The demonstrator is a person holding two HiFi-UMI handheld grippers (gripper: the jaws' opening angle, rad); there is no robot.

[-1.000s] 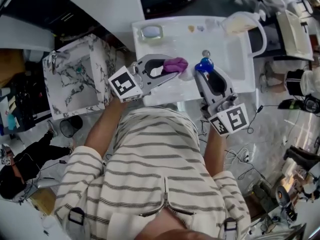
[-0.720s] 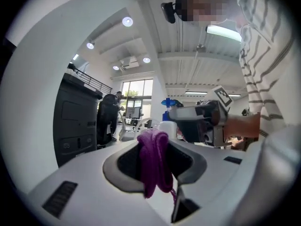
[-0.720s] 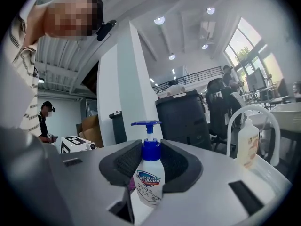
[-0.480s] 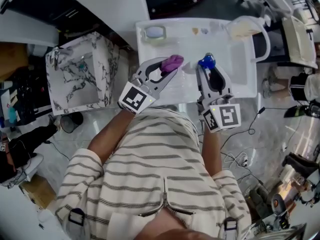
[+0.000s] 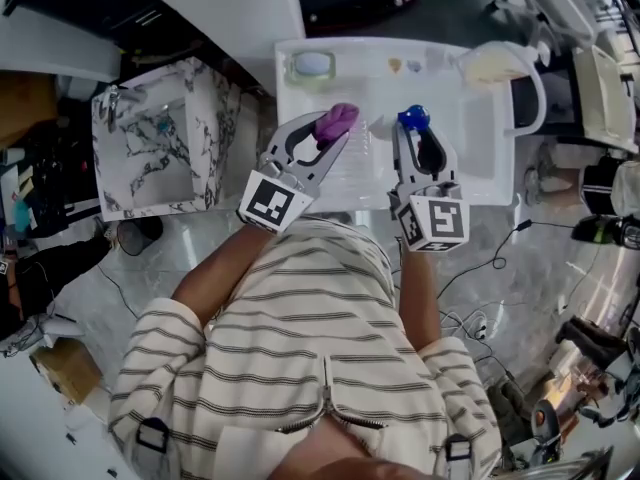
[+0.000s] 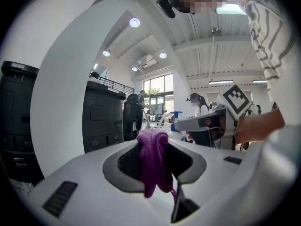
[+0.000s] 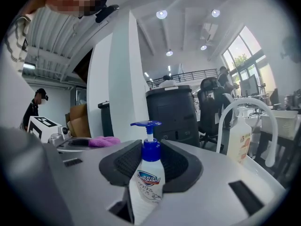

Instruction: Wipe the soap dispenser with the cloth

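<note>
My right gripper [image 5: 413, 128] is shut on the soap dispenser [image 7: 147, 182], a white bottle with a blue pump top [image 5: 413, 119], held upright between the jaws over the white sink [image 5: 470, 168]. A purple cloth [image 5: 336, 120] hangs bunched from my left gripper [image 5: 334, 125], which is shut on it. In the left gripper view the cloth [image 6: 154, 161] droops between the jaws, with the right gripper [image 6: 207, 122] beyond it. The cloth [image 7: 104, 141] lies to the left of the dispenser, a short gap apart.
A marble-patterned basin [image 5: 160, 148] stands to the left of the sink. A white faucet arch [image 7: 244, 117] and a second soap bottle [image 7: 238, 138] stand at the right. A soap dish [image 5: 310, 65] sits at the sink's back edge.
Both grippers have moved toward the sink's middle and sunk a little. The left gripper has turned, so the cloth now points away from me instead of toward the dispenser.
</note>
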